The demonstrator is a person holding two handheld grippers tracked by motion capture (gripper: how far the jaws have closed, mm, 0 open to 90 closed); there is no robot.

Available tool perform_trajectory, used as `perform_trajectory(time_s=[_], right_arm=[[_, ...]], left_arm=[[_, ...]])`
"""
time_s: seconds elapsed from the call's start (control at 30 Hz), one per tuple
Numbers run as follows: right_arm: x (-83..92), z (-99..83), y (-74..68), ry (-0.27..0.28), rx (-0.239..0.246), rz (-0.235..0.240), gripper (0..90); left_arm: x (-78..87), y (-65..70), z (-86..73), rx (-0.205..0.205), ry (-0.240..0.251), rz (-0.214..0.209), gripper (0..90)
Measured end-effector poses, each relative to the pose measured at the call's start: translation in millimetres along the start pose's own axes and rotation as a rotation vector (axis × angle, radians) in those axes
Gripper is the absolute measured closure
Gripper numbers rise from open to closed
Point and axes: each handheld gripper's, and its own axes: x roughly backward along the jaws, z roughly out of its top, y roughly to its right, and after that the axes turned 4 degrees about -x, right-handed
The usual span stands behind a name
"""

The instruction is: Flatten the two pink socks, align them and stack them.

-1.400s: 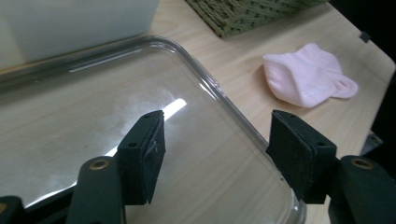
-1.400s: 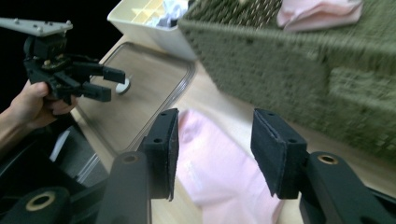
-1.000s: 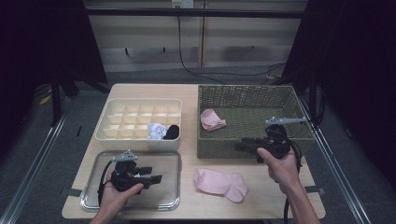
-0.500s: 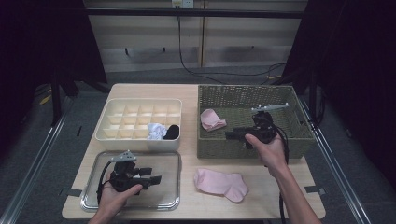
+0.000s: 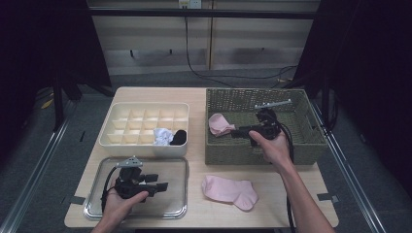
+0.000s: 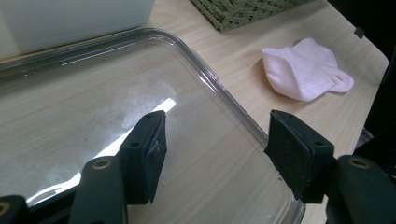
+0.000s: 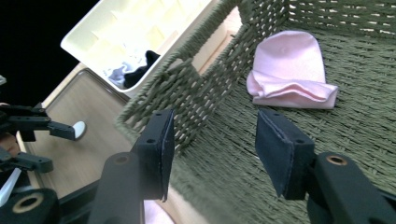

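Basket [image 5: 311, 145] holds pink sock [image 5: 219, 124]; right tool [image 5: 238, 131] inside it just beside sock, jaws apart, empty. Left tool [image 5: 163, 186] outside basket, over tray [image 5: 97, 170], open, empty.

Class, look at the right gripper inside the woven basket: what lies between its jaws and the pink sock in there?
Nothing but bare woven basket floor. The right gripper view shows the right gripper open, short of the pink sock; the high view agrees.
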Motion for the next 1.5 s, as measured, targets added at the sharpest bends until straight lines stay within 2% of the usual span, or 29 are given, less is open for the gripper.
perform_trajectory(time_s=[0.17, 0.33, 0.57, 0.67, 0.77, 0.97, 1.0, 1.17, 1.23, 1.37, 1.43, 1.5], right_arm=[[-9.3, 4.4, 7.7, -0.016, -0.014, -0.001, 45.9], [-20.3, 13.9, 15.0, -0.034, -0.020, -0.022, 46.1], [-30.5, 30.5, 15.2, -0.055, -0.002, -0.035, 46.9], [-37.0, 33.2, 13.9, -0.074, -0.003, -0.029, 47.8], [-42.5, 34.7, 12.5, -0.091, 0.008, -0.046, 47.8], [-57.1, 42.1, 12.1, -0.126, -0.002, -0.064, 48.4], [-61.4, 48.1, 13.8, -0.136, -0.007, -0.065, 49.6], [-71.8, 57.1, 18.0, -0.150, -0.014, -0.078, 50.1], [-77.8, 59.2, 19.2, -0.174, -0.021, -0.098, 48.1], [-89.2, 63.1, 21.4, -0.200, -0.029, -0.099, 50.2], [-97.3, 65.9, 27.2, -0.207, -0.051, -0.105, 51.9], [-102.7, 67.5, 31.9, -0.205, -0.065, -0.134, 52.0]], left_arm=[[0.0, -1.0, 0.1, -0.002, -0.002, -0.004, 37.6], [-0.1, -0.7, -0.3, 0.005, 0.000, 0.002, 37.4], [2.7, -0.9, -1.0, 0.008, 0.003, -0.006, 37.2], [2.7, 0.3, -0.2, 0.010, 0.008, -0.023, 37.2], [2.1, 0.9, 0.1, -0.002, 0.002, -0.022, 36.9], [0.7, -2.3, 0.3, 0.009, 0.004, -0.018, 36.3], [1.2, -3.0, 0.2, 0.012, 0.008, -0.021, 36.3], [2.4, -2.5, 0.4, 0.006, 0.012, -0.021, 36.2], [2.2, -1.8, 0.3, 0.000, 0.013, -0.026, 36.2], [2.2, -2.2, 0.7, -0.006, 0.006, -0.022, 35.9], [2.6, -1.7, 0.4, 0.000, 0.014, -0.022, 35.9], [2.8, -2.1, 0.4, 0.000, 0.011, -0.022, 35.9]])
